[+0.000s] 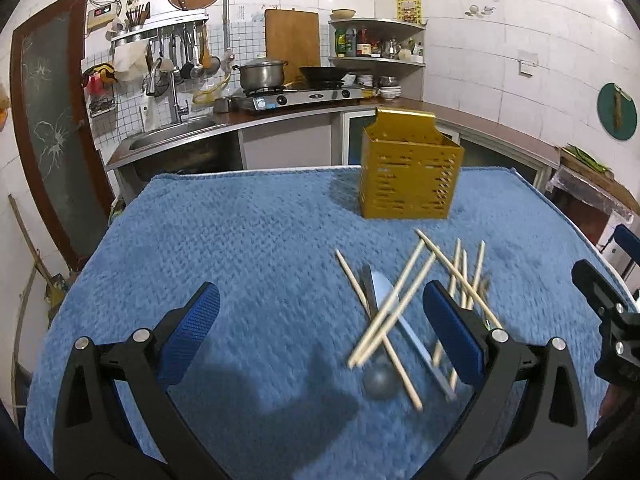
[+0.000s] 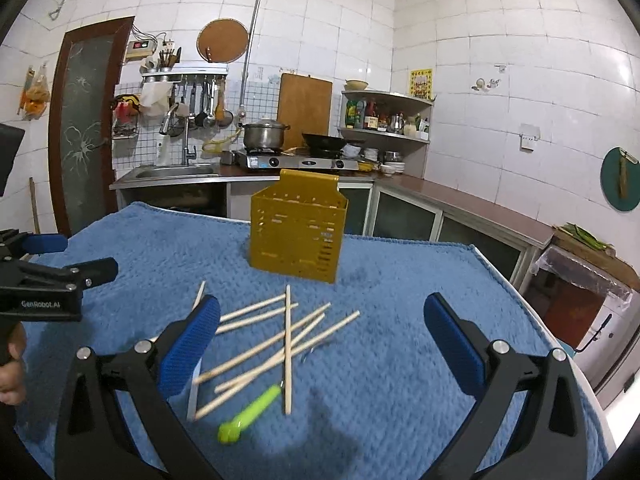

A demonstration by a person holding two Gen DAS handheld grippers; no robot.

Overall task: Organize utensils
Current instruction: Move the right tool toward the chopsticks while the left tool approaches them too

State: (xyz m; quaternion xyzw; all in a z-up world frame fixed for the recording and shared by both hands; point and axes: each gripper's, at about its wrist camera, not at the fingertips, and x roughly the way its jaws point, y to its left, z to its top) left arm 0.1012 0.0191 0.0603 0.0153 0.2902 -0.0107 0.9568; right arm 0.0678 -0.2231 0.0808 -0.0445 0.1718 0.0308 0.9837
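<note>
A yellow perforated utensil holder point(image 1: 410, 176) point(image 2: 296, 234) stands upright at the far side of the blue towel. Several wooden chopsticks point(image 1: 400, 304) point(image 2: 276, 344) lie crossed in a loose pile in front of it. A metal knife point(image 1: 384, 296) with a dark round handle end point(image 1: 380, 382) lies under the sticks. A green-handled utensil point(image 2: 248, 412) lies at the near edge of the pile. My left gripper point(image 1: 320, 332) is open, low over the towel just left of the pile. My right gripper point(image 2: 320, 340) is open above the pile, holding nothing.
The blue towel point(image 1: 240, 248) point(image 2: 400, 320) covers the table. Behind it run a kitchen counter with a sink point(image 1: 172, 136), a gas stove with a pot point(image 1: 262, 74) and wok, and corner shelves point(image 2: 384, 116). A hand point(image 2: 10, 372) holds the left gripper's handle.
</note>
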